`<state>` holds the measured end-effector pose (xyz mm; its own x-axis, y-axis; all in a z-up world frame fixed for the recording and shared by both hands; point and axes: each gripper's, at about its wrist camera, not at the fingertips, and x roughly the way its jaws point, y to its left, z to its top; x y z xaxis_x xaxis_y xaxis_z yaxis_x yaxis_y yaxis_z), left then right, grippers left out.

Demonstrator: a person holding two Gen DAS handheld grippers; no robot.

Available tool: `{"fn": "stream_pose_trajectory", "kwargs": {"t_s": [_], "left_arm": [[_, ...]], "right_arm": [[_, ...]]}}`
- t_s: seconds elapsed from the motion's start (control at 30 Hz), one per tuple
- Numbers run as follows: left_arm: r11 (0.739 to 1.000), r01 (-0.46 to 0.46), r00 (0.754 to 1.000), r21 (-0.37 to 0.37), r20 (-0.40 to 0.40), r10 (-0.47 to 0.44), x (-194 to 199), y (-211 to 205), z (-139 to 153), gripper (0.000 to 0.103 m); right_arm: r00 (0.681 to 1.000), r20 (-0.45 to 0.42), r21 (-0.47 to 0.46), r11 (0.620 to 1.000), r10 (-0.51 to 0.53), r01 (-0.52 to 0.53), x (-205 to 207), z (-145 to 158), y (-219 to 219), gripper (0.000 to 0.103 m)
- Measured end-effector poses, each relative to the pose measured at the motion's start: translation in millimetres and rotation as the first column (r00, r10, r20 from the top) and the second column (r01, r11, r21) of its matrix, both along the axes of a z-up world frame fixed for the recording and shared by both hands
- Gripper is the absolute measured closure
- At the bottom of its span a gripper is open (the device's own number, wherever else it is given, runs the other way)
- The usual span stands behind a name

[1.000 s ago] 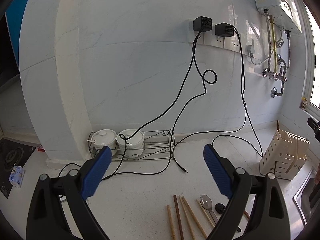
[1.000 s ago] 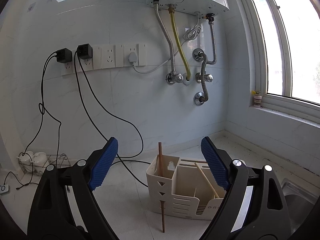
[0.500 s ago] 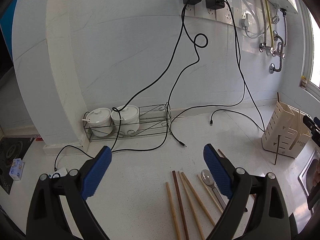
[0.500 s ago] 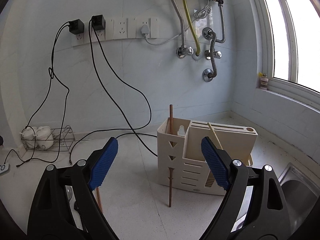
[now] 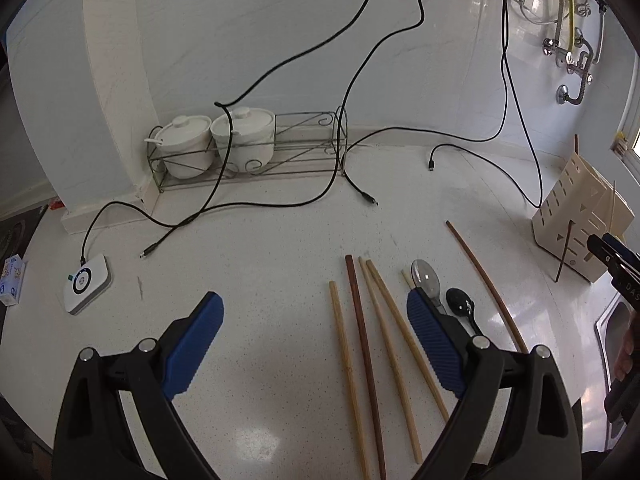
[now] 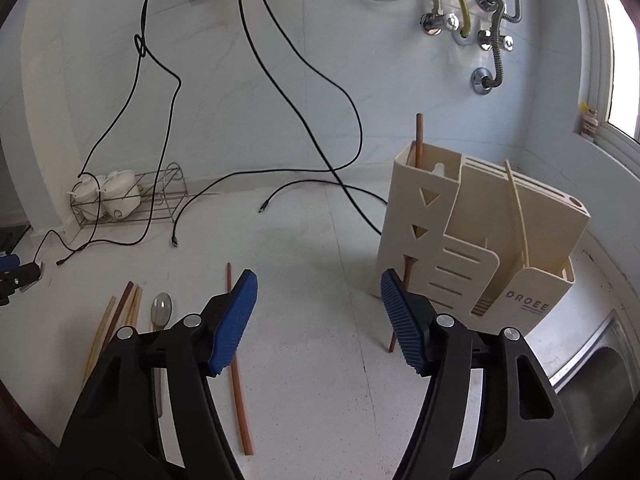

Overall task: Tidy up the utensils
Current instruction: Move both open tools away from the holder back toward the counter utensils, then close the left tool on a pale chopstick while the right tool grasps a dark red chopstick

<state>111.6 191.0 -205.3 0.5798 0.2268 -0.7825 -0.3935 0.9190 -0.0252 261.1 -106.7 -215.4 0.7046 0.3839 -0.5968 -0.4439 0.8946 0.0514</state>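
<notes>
Several wooden chopsticks (image 5: pixel 360 340) lie side by side on the white counter under my open left gripper (image 5: pixel 312 304), which holds nothing. A metal spoon (image 5: pixel 425 274) and a black spoon (image 5: pixel 460 300) lie by its right finger, and a dark chopstick (image 5: pixel 484 280) lies further right. The cream utensil holder (image 6: pixel 480 248) stands ahead and right of my right gripper (image 6: pixel 318 284). Those jaws are closing with nothing between them. One dark chopstick (image 6: pixel 419 136) and one pale chopstick (image 6: pixel 518 208) stand in the holder. A dark chopstick (image 6: pixel 238 380) lies below the right gripper's left finger.
A wire rack with two white lidded pots (image 5: pixel 240 144) stands against the back wall. Black cables (image 5: pixel 280 204) trail over the counter to a small white device (image 5: pixel 86 282). A steel sink (image 6: pixel 592 380) lies right of the holder. Water pipes (image 6: pixel 492 40) hang on the wall.
Both grippers have sunk toward the counter and tipped downward, bringing the chopsticks and spoons into view. The right gripper's jaws stand narrower than before.
</notes>
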Motion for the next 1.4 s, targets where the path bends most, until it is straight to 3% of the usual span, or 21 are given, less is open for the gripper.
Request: {"fn": "stream_pose_trajectory", "kwargs": {"t_s": [0.27,0.5,0.67,1.0,1.4], "left_arm": [[0.995,-0.014,0.985,-0.094,-0.175,-0.003,14,4,-37,0.016],[0.99,-0.04,0.96,-0.135,-0.281,0.001,25,11,-63,0.02],[0.991,-0.026,0.938,-0.129,-0.347,-0.021,32,8,-77,0.021],[0.993,-0.024,0.918,-0.115,-0.396,-0.024,39,10,-90,0.021],[0.993,-0.028,0.893,-0.112,-0.45,-0.025,45,11,-103,0.021]], "right_arm": [[0.978,-0.178,-0.086,0.988,0.108,-0.125,18,-32,41,0.061],[0.919,-0.357,-0.148,0.961,0.167,-0.232,35,-60,72,0.07],[0.881,-0.438,-0.184,0.942,0.178,-0.281,45,-74,87,0.076],[0.823,-0.528,-0.195,0.913,0.21,-0.358,49,-83,103,0.077],[0.812,-0.545,-0.253,0.882,0.209,-0.397,51,-88,123,0.079]]}}
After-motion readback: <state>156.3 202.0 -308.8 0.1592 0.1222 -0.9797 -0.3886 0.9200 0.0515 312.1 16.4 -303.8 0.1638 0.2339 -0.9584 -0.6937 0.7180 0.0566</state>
